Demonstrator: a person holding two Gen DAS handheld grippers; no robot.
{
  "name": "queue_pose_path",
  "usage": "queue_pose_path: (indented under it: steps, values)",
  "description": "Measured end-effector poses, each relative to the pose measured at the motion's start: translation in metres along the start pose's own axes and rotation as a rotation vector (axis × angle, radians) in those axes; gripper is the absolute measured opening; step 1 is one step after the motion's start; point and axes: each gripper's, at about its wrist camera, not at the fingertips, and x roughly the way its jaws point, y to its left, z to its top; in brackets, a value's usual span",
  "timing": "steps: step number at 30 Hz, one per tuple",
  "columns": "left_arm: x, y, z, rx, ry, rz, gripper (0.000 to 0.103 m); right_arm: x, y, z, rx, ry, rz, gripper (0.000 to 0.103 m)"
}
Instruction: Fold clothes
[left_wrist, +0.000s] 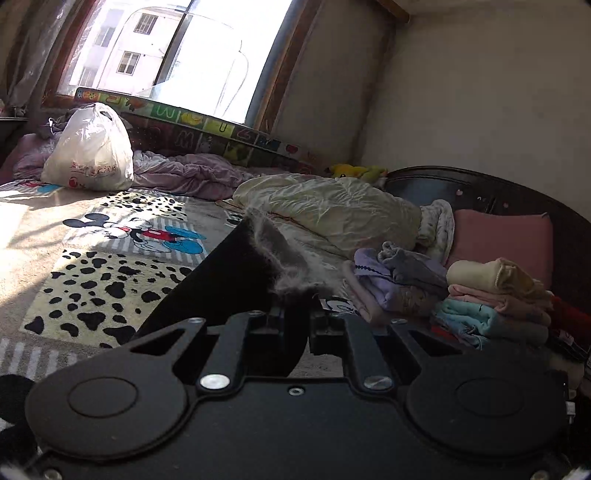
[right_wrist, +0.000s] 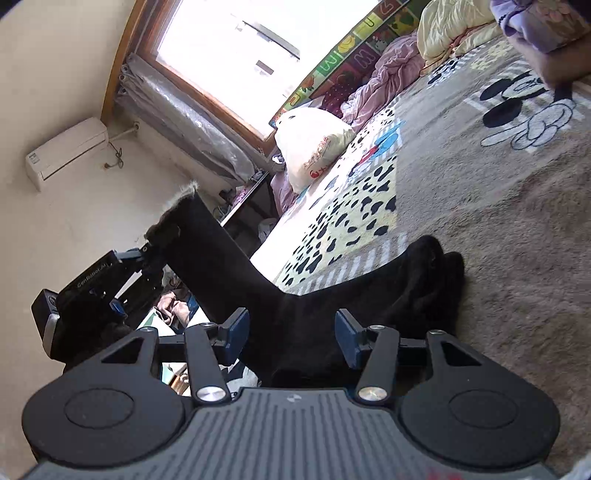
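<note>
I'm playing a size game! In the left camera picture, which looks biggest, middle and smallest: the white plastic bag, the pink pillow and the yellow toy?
As they look in the left wrist view:
1. White plastic bag and pink pillow look about alike; I cannot rank them, since the pillow is partly hidden behind folded clothes.
2. Yellow toy, clearly smallest, though it lies farthest away.

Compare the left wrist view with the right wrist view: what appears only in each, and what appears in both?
Only the left wrist view shows the stack of folded clothes, the pink pillow and the dark headboard.

Only the right wrist view shows the air conditioner, the left gripper from outside, and the right gripper, jaws open around the garment.

Both show the black fleece-lined garment, white plastic bag, Mickey blanket and window.
</note>
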Motion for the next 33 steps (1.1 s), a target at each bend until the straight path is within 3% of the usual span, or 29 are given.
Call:
queue_pose_path:
  steps: [2, 5, 7, 11, 16, 21, 25, 28, 30, 33]
  values:
    - [0.019, -0.025, -0.018, 0.12, 0.044, 0.054, 0.009, -0.02, -0.034, 0.005, 0.106, -0.067, 0.001, 0.054]
    - [0.04, -0.057, -0.051, 0.335, 0.095, 0.15, 0.009, -0.025, -0.067, 0.016, 0.217, -0.106, -0.004, 0.054]
    - [0.047, -0.073, -0.073, 0.468, 0.115, 0.185, 0.009, -0.016, -0.076, 0.024, 0.246, -0.109, 0.039, 0.054]
    - [0.054, -0.094, -0.104, 0.641, 0.14, 0.215, 0.009, -0.005, -0.087, 0.021, 0.312, -0.101, 0.059, 0.055]
    - [0.061, -0.107, -0.118, 0.782, 0.128, 0.296, 0.009, 0.005, -0.098, 0.019, 0.375, -0.1, 0.083, 0.056]
    - [0.072, -0.118, -0.147, 1.026, 0.216, 0.303, 0.007, 0.002, -0.096, 0.019, 0.341, -0.119, 0.057, 0.057]
    - [0.068, -0.107, -0.124, 0.88, 0.249, 0.266, 0.007, 0.005, -0.079, 0.024, 0.189, -0.114, 0.016, 0.057]
    - [0.071, -0.108, -0.123, 0.864, 0.252, 0.281, 0.007, 0.012, -0.054, 0.026, 0.003, -0.104, 0.015, 0.056]
    - [0.067, -0.11, -0.122, 0.862, 0.254, 0.289, 0.008, 0.021, -0.047, 0.027, -0.042, -0.06, 0.026, 0.056]
    - [0.045, -0.106, -0.108, 0.792, 0.275, 0.226, 0.01, 0.035, -0.036, 0.029, -0.111, 0.007, 0.042, 0.056]
